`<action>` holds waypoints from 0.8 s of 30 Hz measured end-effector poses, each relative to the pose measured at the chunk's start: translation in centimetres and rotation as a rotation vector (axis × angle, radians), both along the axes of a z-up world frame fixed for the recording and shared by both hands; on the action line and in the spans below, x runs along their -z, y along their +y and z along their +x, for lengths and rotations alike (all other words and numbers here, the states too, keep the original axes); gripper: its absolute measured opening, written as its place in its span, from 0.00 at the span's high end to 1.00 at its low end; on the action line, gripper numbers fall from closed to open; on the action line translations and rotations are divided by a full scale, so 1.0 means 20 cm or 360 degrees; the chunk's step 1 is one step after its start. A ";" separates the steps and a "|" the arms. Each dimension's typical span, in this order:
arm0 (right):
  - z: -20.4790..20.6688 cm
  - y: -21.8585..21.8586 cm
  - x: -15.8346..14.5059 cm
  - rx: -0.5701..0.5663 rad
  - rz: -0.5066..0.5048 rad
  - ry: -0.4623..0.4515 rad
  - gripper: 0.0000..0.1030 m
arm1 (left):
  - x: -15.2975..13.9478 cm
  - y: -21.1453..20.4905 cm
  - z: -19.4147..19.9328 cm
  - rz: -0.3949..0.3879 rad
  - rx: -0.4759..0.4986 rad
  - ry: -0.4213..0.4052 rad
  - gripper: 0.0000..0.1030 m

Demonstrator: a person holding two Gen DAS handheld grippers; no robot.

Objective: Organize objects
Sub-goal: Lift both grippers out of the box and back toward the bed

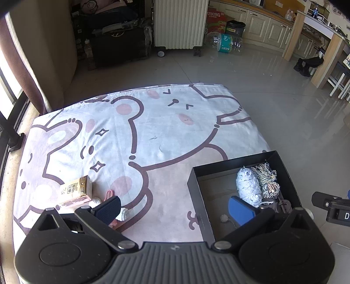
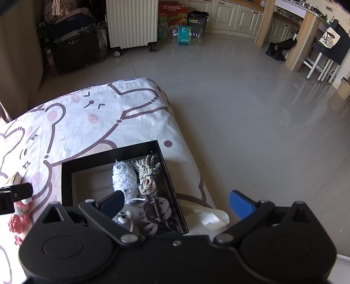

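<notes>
- A home, with living space open to a kitchen.
- Cartoon-print bed sheet (image 1: 140, 139) fills the frame's lower left.
- White wheeled radiator (image 1: 180, 24) stands top centre.
- Cream kitchen cabinets (image 2: 227, 15) line the upper right, above glossy floor tiles (image 2: 240, 109).

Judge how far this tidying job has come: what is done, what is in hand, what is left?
Done: the pale blue yarn, the twisted cord and a small knitted toy lie inside the black box. In hand: nothing; both tongs, left and right, are open and empty. Left: the carton and the pink crocheted toy lie on the sheet.
</notes>
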State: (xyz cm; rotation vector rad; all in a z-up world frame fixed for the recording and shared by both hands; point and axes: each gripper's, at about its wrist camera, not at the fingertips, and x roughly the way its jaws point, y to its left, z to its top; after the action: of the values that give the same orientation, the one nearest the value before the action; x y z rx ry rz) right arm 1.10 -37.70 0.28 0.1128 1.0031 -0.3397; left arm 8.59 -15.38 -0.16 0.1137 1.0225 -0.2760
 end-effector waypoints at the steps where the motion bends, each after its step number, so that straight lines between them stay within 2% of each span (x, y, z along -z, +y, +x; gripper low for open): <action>1: 0.00 0.00 0.00 0.0000 0.0001 0.0000 0.00 | 0.00 0.01 0.00 0.0000 -0.0002 -0.0001 0.00; 11: 0.04 0.09 0.00 -0.0036 0.0024 -0.0018 0.00 | 0.00 0.17 0.05 0.0012 -0.0082 -0.0006 0.00; 24: 0.15 0.38 0.01 -0.0202 0.0074 -0.0032 0.00 | -0.01 0.46 0.09 0.0066 -0.0202 -0.0024 0.00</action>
State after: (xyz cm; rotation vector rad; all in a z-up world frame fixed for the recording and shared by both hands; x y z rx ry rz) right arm 4.06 -30.12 0.02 0.0938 0.9935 -0.1994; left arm 10.35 -6.16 0.06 0.0882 1.0165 -0.1384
